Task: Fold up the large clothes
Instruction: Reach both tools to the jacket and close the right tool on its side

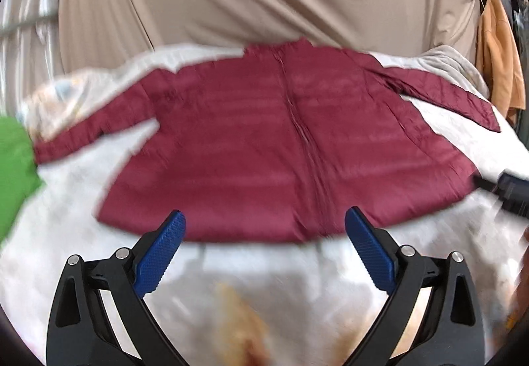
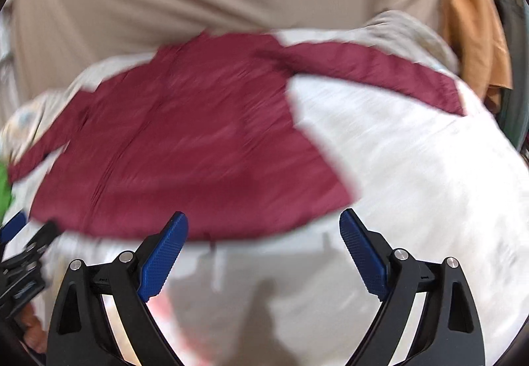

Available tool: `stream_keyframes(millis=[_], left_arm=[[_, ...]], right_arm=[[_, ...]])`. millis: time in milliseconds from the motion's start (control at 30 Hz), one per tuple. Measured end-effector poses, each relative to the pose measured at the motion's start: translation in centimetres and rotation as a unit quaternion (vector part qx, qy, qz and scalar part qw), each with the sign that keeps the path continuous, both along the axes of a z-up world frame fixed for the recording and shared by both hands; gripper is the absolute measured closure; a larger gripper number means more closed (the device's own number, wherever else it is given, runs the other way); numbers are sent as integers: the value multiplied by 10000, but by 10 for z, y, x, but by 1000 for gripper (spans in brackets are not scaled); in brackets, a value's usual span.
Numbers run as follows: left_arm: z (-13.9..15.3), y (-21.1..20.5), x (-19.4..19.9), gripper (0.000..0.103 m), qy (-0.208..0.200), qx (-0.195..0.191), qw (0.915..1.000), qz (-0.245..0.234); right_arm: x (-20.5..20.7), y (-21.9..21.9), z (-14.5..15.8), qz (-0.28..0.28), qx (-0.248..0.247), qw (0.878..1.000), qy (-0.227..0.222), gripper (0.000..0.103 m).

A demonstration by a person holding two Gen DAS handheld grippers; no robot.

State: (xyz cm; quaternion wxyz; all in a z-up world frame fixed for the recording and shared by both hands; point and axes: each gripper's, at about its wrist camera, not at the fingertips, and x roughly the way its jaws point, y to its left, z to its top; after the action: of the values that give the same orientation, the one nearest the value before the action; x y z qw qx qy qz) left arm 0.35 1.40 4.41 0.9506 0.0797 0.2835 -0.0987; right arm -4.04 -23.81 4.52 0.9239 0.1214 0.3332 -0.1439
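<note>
While flat on the white cover [image 1: 82, 200], maroon jacket [image 1: 258, 147] just beyond both wide, empty grippers: left gripper [image 1: 264, 223], right gripper [image 2: 264, 223].

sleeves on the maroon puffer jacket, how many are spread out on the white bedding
2. One sleeve of the maroon puffer jacket stretches out toward the green cloth; the other sleeve angles out toward the hanging orange garment. Both lie flat on the white bedding, neither folded in.
</note>
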Motion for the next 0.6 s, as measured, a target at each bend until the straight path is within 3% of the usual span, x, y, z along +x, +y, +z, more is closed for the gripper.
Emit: stream_keyframes(millis=[67,200,367,533,600], left_arm=[[13,7,13,8,-106,43,9999,84],[26,26,54,8,72,-178,9993,315],[29,43,97,8,284,-438,9978,400],[29,48,130,8,193,-200,9976,633],[29,48,141,8,184,-177,9974,668]], right_arm=[[8,-44,9,-349,65,9994,2,11],[22,-142,11,-1131,435,9926,20,11],[29,-269,-3,-2424,979,9647,-313,11],[41,-356,-29,-3072,1711,9351,-440,11],[49,-374,-41,-3180,1874,9286,-373,11]])
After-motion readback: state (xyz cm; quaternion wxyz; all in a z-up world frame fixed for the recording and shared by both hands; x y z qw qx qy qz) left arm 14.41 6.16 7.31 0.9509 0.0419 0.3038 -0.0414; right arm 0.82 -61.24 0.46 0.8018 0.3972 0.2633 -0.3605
